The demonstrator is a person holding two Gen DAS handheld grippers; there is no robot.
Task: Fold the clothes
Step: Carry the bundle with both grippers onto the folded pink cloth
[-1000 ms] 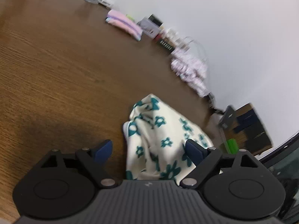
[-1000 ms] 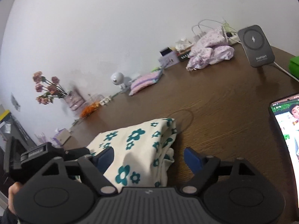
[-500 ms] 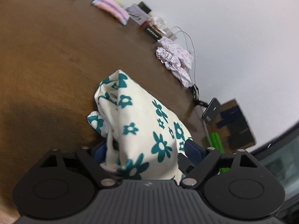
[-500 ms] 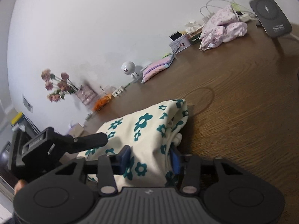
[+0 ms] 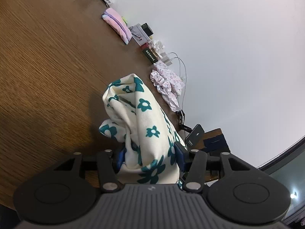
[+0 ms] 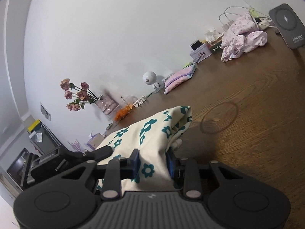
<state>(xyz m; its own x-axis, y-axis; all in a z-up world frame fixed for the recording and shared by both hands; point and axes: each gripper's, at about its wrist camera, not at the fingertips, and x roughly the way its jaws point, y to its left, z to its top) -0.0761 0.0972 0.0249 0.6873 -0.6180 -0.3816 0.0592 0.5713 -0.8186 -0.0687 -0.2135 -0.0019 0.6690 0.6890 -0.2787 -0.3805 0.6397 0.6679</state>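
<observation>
The cream cloth printed with teal flowers [image 5: 144, 126] lies bunched on the brown wood-grain surface [image 5: 47, 66], its near edges now gathered between both claws where a second ago they lay loose in front of wide-spread jaws. The left claw [image 5: 150, 157] is closing, blue pads against a thick fold; the right claw [image 6: 152, 162] is closing too, narrower, pinching the cloth's edge. Both ends look secured, so lifting and spreading the garment for a fold can probably begin. In the right wrist view, a crumpled pink floral garment [image 6: 242, 36] lies far off at two o'clock.
</observation>
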